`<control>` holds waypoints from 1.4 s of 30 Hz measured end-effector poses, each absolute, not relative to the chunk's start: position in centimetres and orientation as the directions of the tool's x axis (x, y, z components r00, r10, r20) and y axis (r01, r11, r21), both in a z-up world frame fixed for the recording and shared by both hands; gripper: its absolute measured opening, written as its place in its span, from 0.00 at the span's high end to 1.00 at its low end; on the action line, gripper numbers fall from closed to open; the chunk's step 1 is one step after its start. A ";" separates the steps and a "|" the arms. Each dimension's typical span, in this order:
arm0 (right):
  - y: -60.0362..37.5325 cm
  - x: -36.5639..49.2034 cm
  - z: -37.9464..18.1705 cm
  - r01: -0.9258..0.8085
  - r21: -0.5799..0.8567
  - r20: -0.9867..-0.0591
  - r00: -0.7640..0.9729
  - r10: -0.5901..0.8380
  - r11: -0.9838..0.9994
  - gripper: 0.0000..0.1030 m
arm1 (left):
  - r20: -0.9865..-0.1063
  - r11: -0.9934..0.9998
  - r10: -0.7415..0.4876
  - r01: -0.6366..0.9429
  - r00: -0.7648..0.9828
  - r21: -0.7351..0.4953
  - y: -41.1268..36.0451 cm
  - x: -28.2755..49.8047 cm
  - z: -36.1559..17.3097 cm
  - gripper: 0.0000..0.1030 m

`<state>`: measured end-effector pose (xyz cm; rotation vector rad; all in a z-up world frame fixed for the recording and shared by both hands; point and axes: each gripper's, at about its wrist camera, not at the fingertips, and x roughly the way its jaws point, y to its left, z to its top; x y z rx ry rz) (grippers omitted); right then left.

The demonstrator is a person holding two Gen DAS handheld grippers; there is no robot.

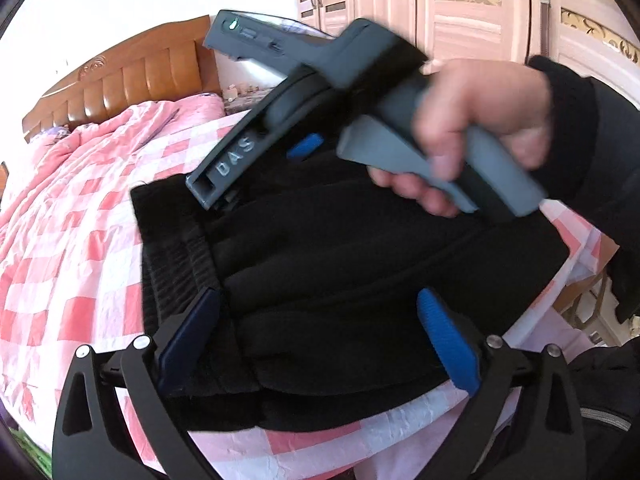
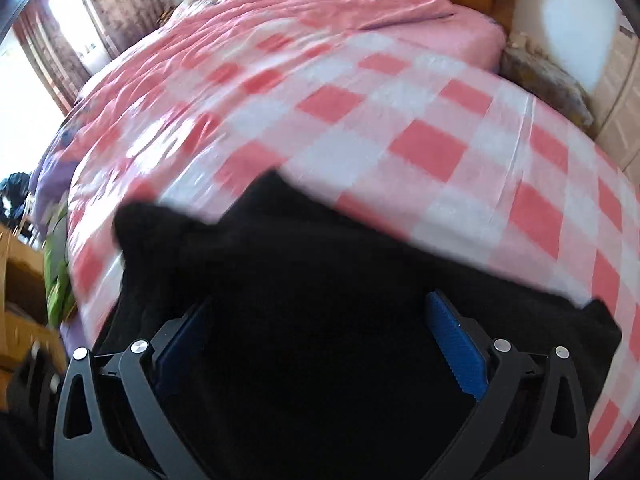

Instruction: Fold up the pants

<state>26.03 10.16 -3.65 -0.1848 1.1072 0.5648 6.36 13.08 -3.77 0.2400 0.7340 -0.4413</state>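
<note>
Black fleece pants lie folded in a thick bundle on the pink checked bedspread; the ribbed waistband shows at the left. My left gripper is open, its blue pads either side of the bundle just above it. The right gripper's grey body is in a hand over the far side of the pants, one blue fingertip showing. In the right wrist view the pants fill the lower frame and my right gripper is open over them.
The bed's wooden headboard and a pink quilt lie beyond. Pink wardrobe doors stand at the right. The bed edge is close to the pants. Boxes stand beside the bed.
</note>
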 end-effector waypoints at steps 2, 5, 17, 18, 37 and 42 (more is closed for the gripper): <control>10.1 26.8 -3.1 -0.485 0.156 -0.868 0.349 0.354 0.860 0.04 | -0.691 0.881 -0.305 0.470 0.655 0.057 13.2 6.3 -3.8 0.04; 9.9 25.8 -2.2 -0.498 0.142 -0.841 0.395 0.369 0.856 0.05 | -0.706 0.881 -0.303 0.471 0.640 0.049 13.3 6.5 -3.4 0.04; -6.9 19.8 1.5 -0.503 0.391 -0.659 0.432 0.615 0.771 0.05 | -0.708 0.880 -0.417 0.449 0.570 -0.156 14.4 13.9 1.1 0.02; -7.3 20.4 0.6 -0.480 0.421 -0.662 0.418 0.622 0.770 0.05 | -0.730 0.884 -0.404 0.439 0.552 -0.157 14.1 15.0 0.6 0.02; -7.5 13.4 -0.9 -0.472 0.357 -0.674 0.466 0.573 0.806 0.04 | -0.828 0.909 -0.223 0.416 0.514 0.014 12.1 18.2 -4.5 0.01; -5.7 10.9 -2.8 -0.497 0.173 -0.725 0.521 0.451 0.851 0.04 | -0.822 0.910 -0.219 0.414 0.526 0.022 12.1 18.0 -4.6 0.01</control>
